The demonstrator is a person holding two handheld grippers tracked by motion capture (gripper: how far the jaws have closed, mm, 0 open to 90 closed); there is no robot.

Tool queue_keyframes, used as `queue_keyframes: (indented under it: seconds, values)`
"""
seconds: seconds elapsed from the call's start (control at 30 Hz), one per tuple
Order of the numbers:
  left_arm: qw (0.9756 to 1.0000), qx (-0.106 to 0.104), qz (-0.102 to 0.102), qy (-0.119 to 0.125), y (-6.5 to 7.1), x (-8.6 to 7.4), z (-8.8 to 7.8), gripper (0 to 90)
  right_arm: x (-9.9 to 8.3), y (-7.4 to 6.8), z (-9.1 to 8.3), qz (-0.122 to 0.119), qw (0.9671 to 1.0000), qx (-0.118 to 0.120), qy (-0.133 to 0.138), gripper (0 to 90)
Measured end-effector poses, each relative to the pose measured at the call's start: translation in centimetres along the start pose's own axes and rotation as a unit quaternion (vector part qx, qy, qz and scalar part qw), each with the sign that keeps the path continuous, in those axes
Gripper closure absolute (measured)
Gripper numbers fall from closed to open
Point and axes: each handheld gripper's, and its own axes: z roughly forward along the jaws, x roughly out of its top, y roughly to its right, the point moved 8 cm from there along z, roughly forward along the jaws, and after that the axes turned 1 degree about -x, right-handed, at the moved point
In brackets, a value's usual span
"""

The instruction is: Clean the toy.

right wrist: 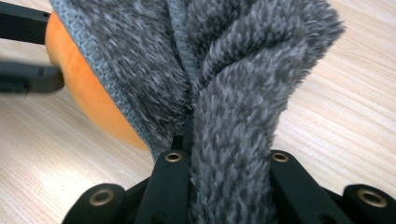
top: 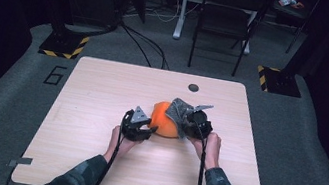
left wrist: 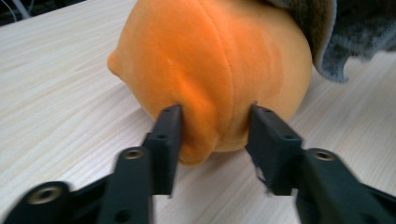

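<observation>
Your left gripper [left wrist: 212, 133] has its jaws pinched into a fold of the round orange plush toy [left wrist: 210, 65], down at the toy's near, lower edge where the fabric bunches between the tips. Your right gripper [right wrist: 224, 161] is clamped on a thick bunch of the fuzzy grey knitted fabric piece [right wrist: 210, 70], which rises straight up from between its jaws and drapes over the far side of the toy.

The toy sits on the pale wooden table [top: 90, 161], directly between your two grippers [top: 139, 128] [top: 196, 124], touching both.

Both things look soft and light. The plush dents under the left jaws, so expect it to squash and stretch rather than resist; a pinch on a seam or fold should hold better than the smooth rounded face. The grey fabric is limp and fleecy, so it will likely bunch and slide unless you keep a deep bite. Neither looks fragile.
</observation>
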Motion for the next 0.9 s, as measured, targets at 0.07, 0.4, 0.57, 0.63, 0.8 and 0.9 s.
queue_keyframes:
  seconds: [0.07,0.4,0.57,0.63,0.8,0.9]
  values:
    - [0.9999,0.01,0.008,0.003,0.4,0.1,0.4,47.1,-0.1,0.2,0.0,0.005,1.0,0.002,0.0,78.5]
    - [0.9992,0.018,0.025,0.026,0.2,0.0,0.7,78.3,0.6,0.0,-1.0,0.004,0.9999,0.0,0.016,78.4]
    - [0.9984,-0.007,0.029,0.049,1.1,1.1,-0.2,79.3,2.5,-1.7,-3.6,-0.021,0.9984,0.002,0.053,78.4]
    - [0.9977,-0.018,0.03,0.058,1.5,1.6,-0.7,79.3,2.9,-3.3,-4.0,-0.044,0.9976,-0.004,0.054,78.4]
    - [0.9978,-0.028,0.022,0.056,1.7,1.5,-0.6,79.2,2.1,-3.9,-2.3,-0.078,0.9963,-0.025,0.026,78.4]
    - [0.9981,-0.028,0.016,0.053,1.3,1.3,-0.4,79.1,1.8,-3.2,-1.9,-0.059,0.9979,-0.018,0.018,78.4]
